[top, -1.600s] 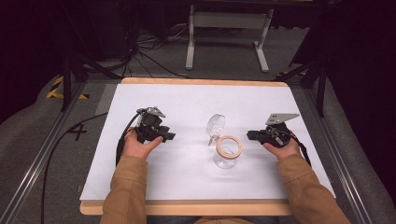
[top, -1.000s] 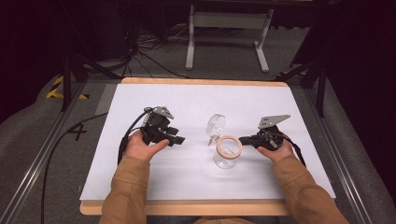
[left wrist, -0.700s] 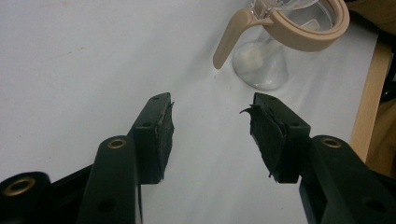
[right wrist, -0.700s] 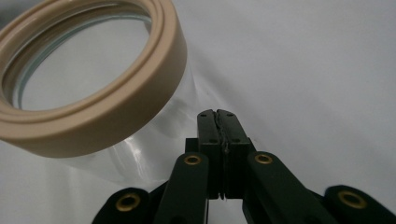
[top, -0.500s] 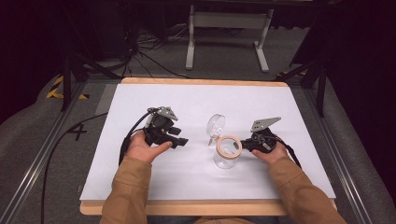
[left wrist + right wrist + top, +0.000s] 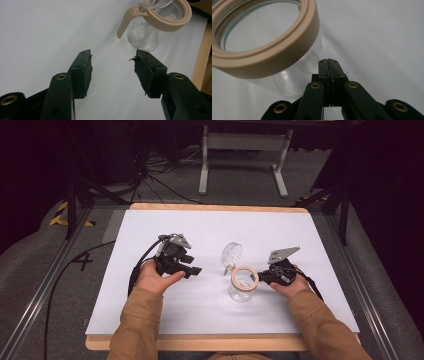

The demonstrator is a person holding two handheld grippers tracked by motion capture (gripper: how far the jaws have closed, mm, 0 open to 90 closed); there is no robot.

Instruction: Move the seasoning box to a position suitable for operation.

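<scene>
We judge an approach step: right gripper [image 6: 329,62], jaws together, beside the open jar [image 6: 242,284]; left gripper [image 6: 112,66], jaws apart, must next close in.

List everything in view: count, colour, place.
jar: 1, clear glass with tan collar, centre of table, upright.
jar lid: 1, clear, flipped open at the jar's far side.
table: 1, white top with wood edge, centre.
frame: 1, grey metal, on floor beyond table.
cables: several, black, on floor beyond table.
left gripper: 1, black, left of jar, fingers open, empty.
right gripper: 1, black, right of jar, fingers shut, empty, close beside the glass.
sleeves: 2, tan, bottom edge.
</scene>
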